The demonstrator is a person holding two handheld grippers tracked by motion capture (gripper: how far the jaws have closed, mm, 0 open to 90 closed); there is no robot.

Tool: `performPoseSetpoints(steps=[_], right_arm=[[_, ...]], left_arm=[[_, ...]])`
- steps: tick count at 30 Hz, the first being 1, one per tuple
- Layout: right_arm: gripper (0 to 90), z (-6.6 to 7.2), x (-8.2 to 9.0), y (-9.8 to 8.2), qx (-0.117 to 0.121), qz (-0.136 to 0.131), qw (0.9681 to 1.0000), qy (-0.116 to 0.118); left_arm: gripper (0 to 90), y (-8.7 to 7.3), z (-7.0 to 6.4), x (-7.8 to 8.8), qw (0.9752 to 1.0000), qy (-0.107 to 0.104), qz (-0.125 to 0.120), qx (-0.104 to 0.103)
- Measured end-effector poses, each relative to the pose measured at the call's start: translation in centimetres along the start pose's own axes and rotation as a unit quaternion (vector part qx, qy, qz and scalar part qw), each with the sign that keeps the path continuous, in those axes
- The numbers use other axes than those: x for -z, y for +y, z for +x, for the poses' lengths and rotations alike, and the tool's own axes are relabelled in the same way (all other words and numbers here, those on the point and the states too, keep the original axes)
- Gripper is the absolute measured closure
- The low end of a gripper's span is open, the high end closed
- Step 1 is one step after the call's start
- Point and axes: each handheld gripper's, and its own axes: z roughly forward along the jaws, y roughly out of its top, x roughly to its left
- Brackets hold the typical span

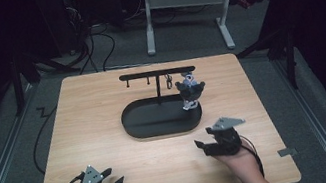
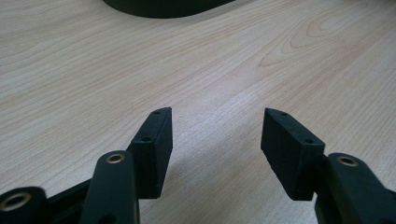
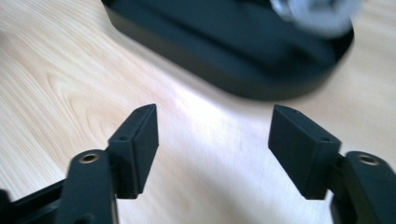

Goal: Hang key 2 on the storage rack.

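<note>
A small grey-and-black figure (image 1: pixel 190 91) hangs from the black hook stand (image 1: pixel 162 117). Both the right gripper (image 1: pixel 204 146), at its five o'clock, and the left gripper (image 1: pixel 114 177) gape empty. The hanging step looks done; next, likely withdrawal.

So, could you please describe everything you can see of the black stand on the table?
The black stand looks like matte dark metal: a flat oval base, a thin upright post and a horizontal top bar with small hooks beneath. It stands upright near the middle of the wooden table. A small grey and dark figure hangs at the bar's right end, over the base's right edge. Neither gripper touches it.
</note>
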Motion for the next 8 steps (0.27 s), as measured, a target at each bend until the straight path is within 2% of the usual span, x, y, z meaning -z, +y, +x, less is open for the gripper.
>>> performPoseSetpoints(steps=[2, 4, 6, 8], right_arm=[[26.5, 0.1, 0.1, -2.7, -0.020, -0.015, 0.9997, -0.007], [23.2, 0.1, 0.2, -4.6, -0.036, -0.025, 0.9990, -0.008], [19.5, 0.1, 0.6, -4.8, -0.047, -0.030, 0.9985, -0.004], [17.2, 0.0, 1.4, -4.4, -0.041, -0.048, 0.9979, -0.017]], left_arm=[[44.2, 0.0, 0.0, -0.1, 1.0000, -0.003, 0.000, 0.002], [44.2, 0.0, -0.1, -0.1, 1.0000, -0.005, -0.001, 0.002], [44.0, 0.1, -0.2, -0.2, 1.0000, -0.008, -0.003, 0.004], [43.8, 0.2, -0.2, -0.2, 0.9999, -0.009, -0.005, 0.005]])
